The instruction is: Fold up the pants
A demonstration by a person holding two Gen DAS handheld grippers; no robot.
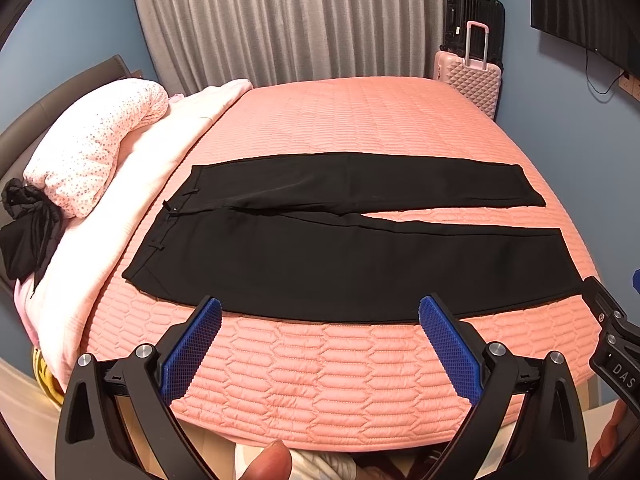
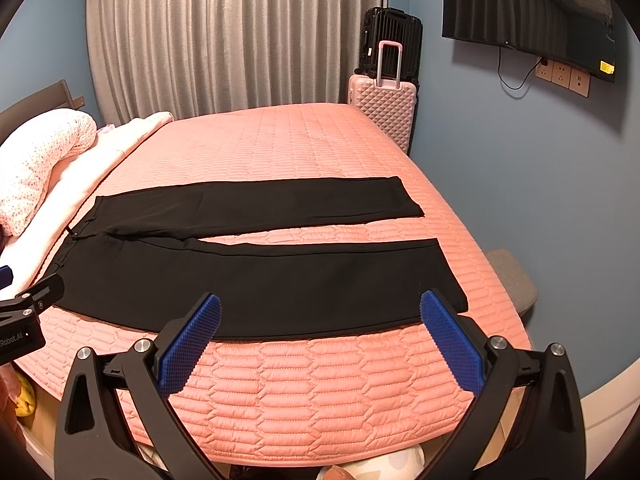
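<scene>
Black pants [image 1: 340, 252] lie flat across the pink quilted bed [image 1: 320, 368], waistband to the left, both legs running right with a narrow gap between them. My left gripper [image 1: 320, 312] hovers open just in front of the near leg's front edge, nothing between its blue pads [image 1: 192, 352]. In the right wrist view the same pants [image 2: 256, 280] spread out, and my right gripper [image 2: 320, 312] is open over the near leg's hem end, empty. The other gripper's black body shows at each view's edge.
A rolled pale pink duvet [image 1: 88, 148] and a black garment [image 1: 28, 228] sit at the bed's left end. Pink suitcase [image 2: 386, 108] and black suitcase [image 2: 392, 36] stand behind the far corner. A grey stool [image 2: 512, 280] sits right of the bed. A wall TV [image 2: 532, 12] hangs at right.
</scene>
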